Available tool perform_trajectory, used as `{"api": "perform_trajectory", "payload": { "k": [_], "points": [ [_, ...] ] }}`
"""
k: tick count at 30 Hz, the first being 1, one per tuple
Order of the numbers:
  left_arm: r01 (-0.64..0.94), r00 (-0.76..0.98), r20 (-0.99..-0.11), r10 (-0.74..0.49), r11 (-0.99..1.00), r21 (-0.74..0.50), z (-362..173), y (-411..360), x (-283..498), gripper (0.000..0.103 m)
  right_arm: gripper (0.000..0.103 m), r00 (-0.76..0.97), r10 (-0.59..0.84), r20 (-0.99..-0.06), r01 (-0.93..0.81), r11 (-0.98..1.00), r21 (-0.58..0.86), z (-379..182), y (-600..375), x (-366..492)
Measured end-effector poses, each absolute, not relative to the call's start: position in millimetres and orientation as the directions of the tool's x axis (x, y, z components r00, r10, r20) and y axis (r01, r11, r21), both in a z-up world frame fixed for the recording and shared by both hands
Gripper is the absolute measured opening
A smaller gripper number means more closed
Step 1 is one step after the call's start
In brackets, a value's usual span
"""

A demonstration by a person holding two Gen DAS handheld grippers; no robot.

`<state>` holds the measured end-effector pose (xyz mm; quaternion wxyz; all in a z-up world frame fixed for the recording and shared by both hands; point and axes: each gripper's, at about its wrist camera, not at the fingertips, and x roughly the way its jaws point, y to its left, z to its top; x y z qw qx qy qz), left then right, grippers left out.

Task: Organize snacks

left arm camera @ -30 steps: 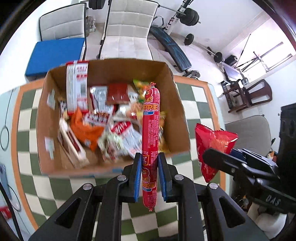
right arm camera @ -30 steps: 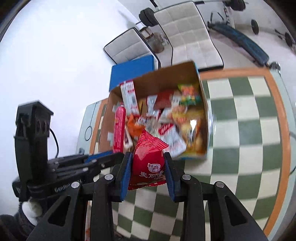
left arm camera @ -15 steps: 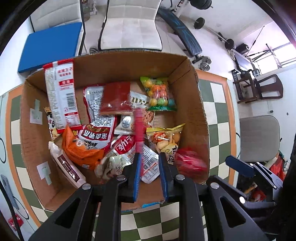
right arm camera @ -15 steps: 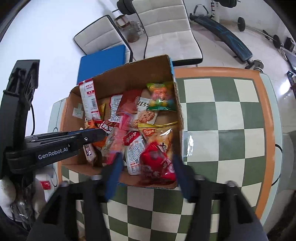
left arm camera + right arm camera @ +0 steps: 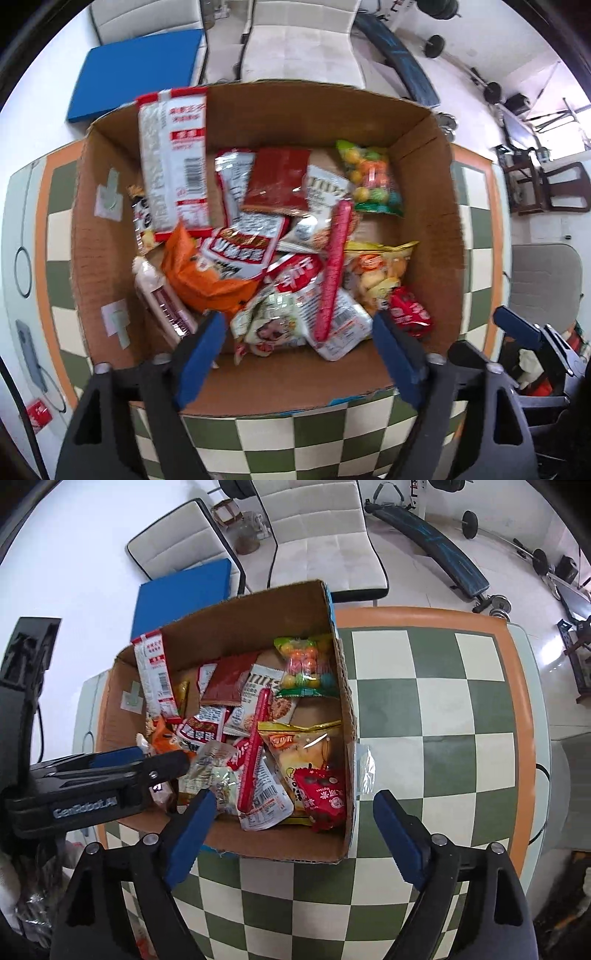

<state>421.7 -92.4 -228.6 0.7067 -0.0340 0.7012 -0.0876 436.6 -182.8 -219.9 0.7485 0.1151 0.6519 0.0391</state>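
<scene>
Opening wide, both empty: left hand-held gripper, right hand-held gripper, above snack box.

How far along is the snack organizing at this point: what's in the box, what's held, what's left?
The cardboard box holds a pile of snacks, with the red sausage stick and small red packet on top. Nothing is in hand: the left hand-held gripper and right hand-held gripper are opening with nothing between the jaws. The checkered table shows no loose snacks.
</scene>
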Motion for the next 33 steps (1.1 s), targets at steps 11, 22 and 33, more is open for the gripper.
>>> {"api": "perform_trajectory", "payload": {
  "k": [11, 22, 33],
  "points": [
    [0.005, 0.050, -0.987, -0.152, 0.988, -0.152, -222, -64, 407, 0.085, 0.094, 0.120, 0.180, -0.976, 0.114, 0.974, 0.194, -234, -174, 434],
    [0.010, 0.261, -0.957, -0.124, 0.992, -0.126, -155, -48, 360, 0.085, 0.095, 0.194, 0.189, -0.963, 0.077, 0.975, 0.207, -194, -160, 412],
    [0.062, 0.398, -0.905, -0.152, 0.988, -0.139, -83, -44, 282, 0.099, 0.096, 0.333, 0.175, -0.927, 0.025, 0.981, 0.194, -114, -147, 337]
  ]
}}
